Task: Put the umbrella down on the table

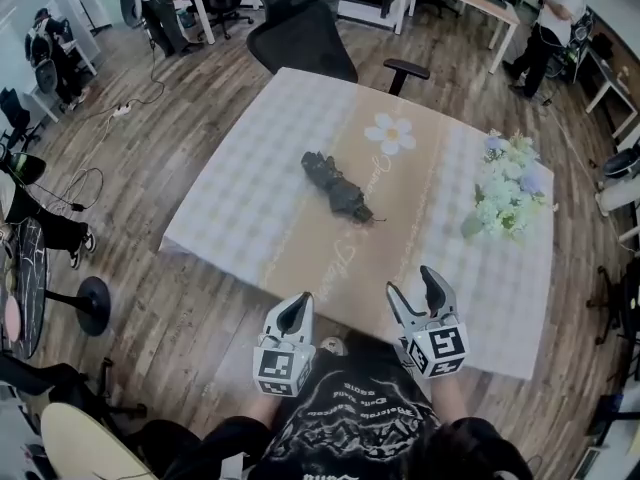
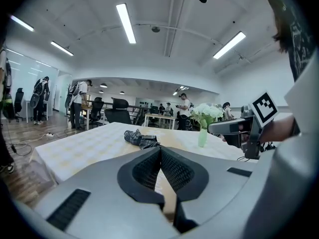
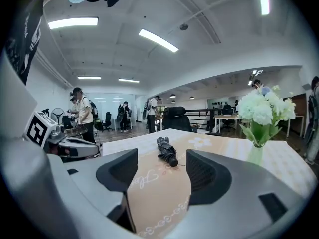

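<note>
One umbrella (image 1: pixel 337 190) lies folded mid table (image 1: pixel 240 183); my L gripper (image 1: pixel 296 306) pinched together, empty; R gripper (image 1: pixel 413 284) spread wide.

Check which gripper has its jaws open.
The right gripper: its jaws stand apart with nothing between them. The left gripper has its jaws pressed together, also empty. The umbrella lies on the table, touched by neither.
</note>
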Demonstrator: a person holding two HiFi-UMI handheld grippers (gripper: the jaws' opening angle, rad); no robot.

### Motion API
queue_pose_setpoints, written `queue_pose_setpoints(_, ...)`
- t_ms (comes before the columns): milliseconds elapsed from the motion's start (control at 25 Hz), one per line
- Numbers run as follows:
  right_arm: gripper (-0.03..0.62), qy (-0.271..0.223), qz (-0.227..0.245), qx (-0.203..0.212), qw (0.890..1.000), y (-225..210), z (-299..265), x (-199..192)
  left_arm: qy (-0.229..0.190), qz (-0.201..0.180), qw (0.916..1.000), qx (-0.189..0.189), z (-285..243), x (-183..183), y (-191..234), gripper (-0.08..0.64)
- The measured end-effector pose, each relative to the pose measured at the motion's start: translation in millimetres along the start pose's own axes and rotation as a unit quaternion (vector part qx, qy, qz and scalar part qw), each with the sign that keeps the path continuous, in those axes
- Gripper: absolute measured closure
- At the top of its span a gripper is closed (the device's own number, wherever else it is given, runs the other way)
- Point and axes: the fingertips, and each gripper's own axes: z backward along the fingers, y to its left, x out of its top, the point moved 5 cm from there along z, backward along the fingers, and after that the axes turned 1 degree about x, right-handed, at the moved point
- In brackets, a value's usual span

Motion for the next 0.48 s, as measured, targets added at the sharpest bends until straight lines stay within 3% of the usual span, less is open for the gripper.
queue_pose_setpoints(320, 0.279, 0.026, 0.005, -0.012, 1.0, 20, 18, -22, -0.014, 0.003, 0.9999, 0.006, 16, 3, 7, 0.541)
queue_pose_setpoints(480, 0.281, 0.033, 0.017, 0.004, 0.999, 31, 17, -22, -0.017, 0.007, 0.9998, 0.012, 21, 0, 10, 0.541)
